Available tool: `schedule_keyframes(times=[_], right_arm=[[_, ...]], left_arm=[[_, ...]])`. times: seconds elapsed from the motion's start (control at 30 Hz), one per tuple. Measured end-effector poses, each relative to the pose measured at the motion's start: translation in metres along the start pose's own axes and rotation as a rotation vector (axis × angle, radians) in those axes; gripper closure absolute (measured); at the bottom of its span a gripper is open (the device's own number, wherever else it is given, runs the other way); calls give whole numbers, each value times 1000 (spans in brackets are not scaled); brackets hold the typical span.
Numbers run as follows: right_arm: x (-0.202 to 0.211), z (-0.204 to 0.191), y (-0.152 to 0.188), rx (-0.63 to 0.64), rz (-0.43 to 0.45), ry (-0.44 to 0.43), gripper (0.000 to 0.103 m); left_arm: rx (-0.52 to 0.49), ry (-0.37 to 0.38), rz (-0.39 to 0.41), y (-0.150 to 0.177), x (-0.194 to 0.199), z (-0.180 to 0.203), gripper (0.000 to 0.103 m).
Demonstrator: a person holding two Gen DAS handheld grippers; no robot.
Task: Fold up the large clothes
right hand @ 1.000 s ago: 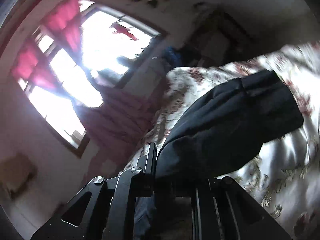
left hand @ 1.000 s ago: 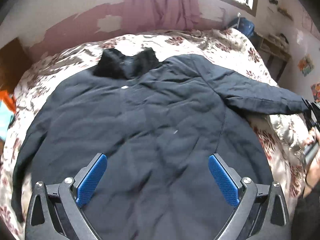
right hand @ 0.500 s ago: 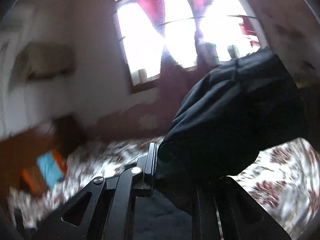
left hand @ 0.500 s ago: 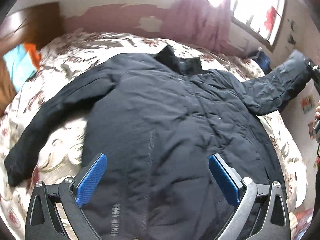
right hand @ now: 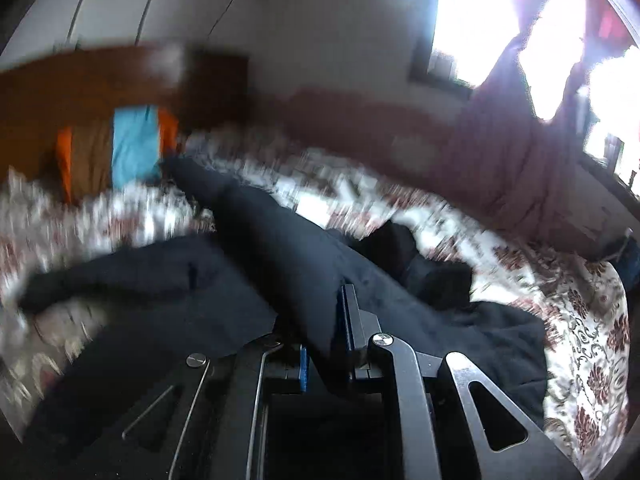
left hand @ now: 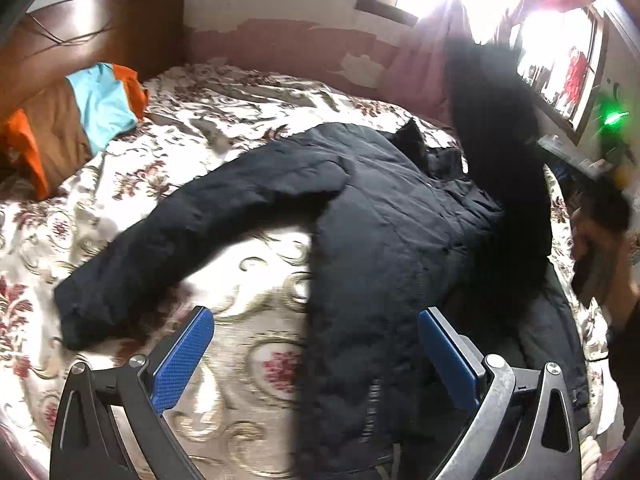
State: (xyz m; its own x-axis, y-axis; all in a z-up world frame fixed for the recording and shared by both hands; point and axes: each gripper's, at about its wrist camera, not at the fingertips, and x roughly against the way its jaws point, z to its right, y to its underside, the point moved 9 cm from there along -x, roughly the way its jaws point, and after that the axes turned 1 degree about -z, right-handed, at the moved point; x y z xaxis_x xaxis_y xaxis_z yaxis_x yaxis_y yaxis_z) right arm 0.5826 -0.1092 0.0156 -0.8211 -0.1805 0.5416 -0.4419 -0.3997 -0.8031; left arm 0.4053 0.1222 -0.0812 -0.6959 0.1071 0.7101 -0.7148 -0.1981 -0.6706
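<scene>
Jacket [left hand: 384, 248] sprawls across the floral bedspread [left hand: 224, 104] — one sleeve [right hand: 280, 256] lifted, clamped in the right gripper [right hand: 326, 344]; left gripper [left hand: 316, 352] hovers near the bed's edge, blue pads wide apart, empty.

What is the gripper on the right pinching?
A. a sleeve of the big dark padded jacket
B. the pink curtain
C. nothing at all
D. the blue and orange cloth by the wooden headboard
A: the right gripper is shut on a sleeve of the big dark padded jacket, and the dark cloth runs out from between its blue pads.
</scene>
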Motion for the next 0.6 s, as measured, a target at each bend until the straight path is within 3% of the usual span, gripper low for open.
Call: schedule_keyframes(times=[0.07,0.13,0.2,0.23,0.4,0.47,0.6], right_arm=[[-26,-25,26,48,-95,-24,88],[-47,-41,57,67,-191,-67,80],[-53,-49,79,55,-246,-127,47],[-52,-52,88,46,-259,-158,43],[-23,-46,110,-18,-273,-279,42],[-8,-27,119,-40,-267,-272,42],[8,20,134,-50,-245,-170,42]], left_arm=[[5,-16,15,-2,2,-10,1],[29,-9,28,-5,-1,-17,1],[63,21,41,-9,-8,-17,1],[77,35,43,-10,-11,-16,1],[135,146,60,-27,-43,11,1],[150,206,54,-34,-59,29,1],[184,276,2,-44,-94,63,1]])
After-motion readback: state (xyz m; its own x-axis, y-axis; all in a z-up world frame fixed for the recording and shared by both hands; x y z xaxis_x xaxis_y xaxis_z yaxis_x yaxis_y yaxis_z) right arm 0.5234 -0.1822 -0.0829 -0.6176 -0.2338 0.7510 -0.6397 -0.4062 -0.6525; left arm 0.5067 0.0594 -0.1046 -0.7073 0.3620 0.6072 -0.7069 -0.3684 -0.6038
